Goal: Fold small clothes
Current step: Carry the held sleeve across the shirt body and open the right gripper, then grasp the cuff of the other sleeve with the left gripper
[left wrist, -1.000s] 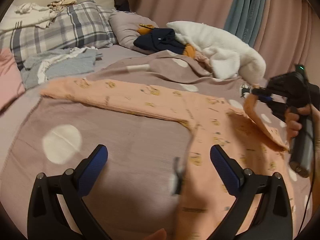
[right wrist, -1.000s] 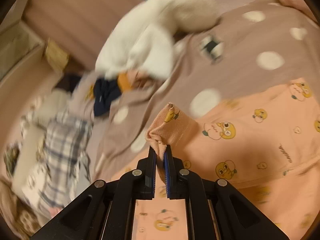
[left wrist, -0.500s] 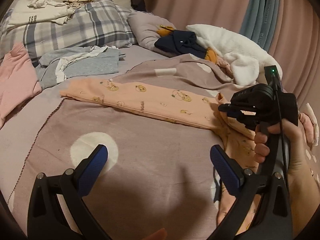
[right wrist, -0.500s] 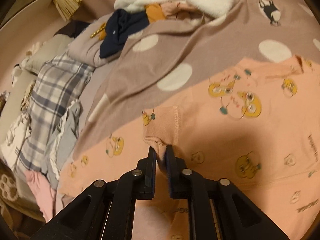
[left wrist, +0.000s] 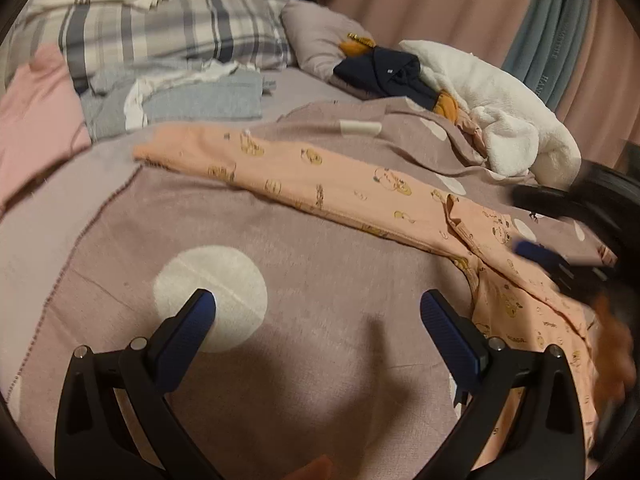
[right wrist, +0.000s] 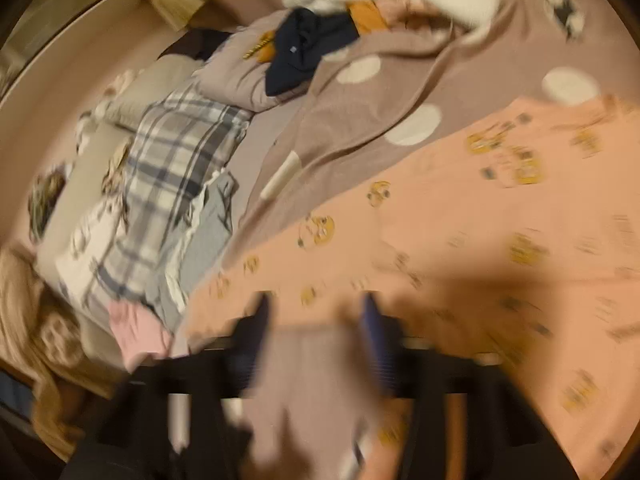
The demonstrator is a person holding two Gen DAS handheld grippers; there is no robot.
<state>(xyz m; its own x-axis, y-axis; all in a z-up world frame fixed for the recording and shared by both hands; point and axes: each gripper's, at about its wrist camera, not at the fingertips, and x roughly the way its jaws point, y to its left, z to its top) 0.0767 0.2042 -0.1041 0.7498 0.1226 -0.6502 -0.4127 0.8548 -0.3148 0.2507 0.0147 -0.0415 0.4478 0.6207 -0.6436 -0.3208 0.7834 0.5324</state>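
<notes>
One peach cotton garment printed with small yellow cartoon figures (left wrist: pixel 360 196), spread flat on the mauve bed blanket with white dots (left wrist: pixel 280 280), running from ten o'clock toward four o'clock in the left wrist view, one long sleeve stretched out toward ten o'clock. Same garment (right wrist: pixel 460 248) filling three to five o'clock of the right wrist view.

Two claws. Left claw (left wrist: pixel 318 312) tilted downward over bare blanket, blue-padded fingers (left wrist: pixel 448 336) spread wide, nothing between them, garment edge just beside the right finger. Right claw (right wrist: pixel 316 320) blurred, pointing down at the garment's near edge, jaws opening, no cloth pinched between them as far as the blur allows. Same right claw (left wrist: pixel 560 264) at three o'clock of the left wrist view, also blurred, over the garment's body, a blurred hand (left wrist: pixel 612 344) below it.

Around: one grey plaid pillow (left wrist: pixel 172 20) at eleven o'clock, folded grey clothing (left wrist: pixel 200 100) in front of it, one pink cloth (left wrist: pixel 36 108) at nine o'clock, a dark navy garment (left wrist: pixel 384 72) and one white fluffy blanket (left wrist: pixel 500 120) at one o'clock, pink curtains (left wrist: pixel 440 0) behind.
</notes>
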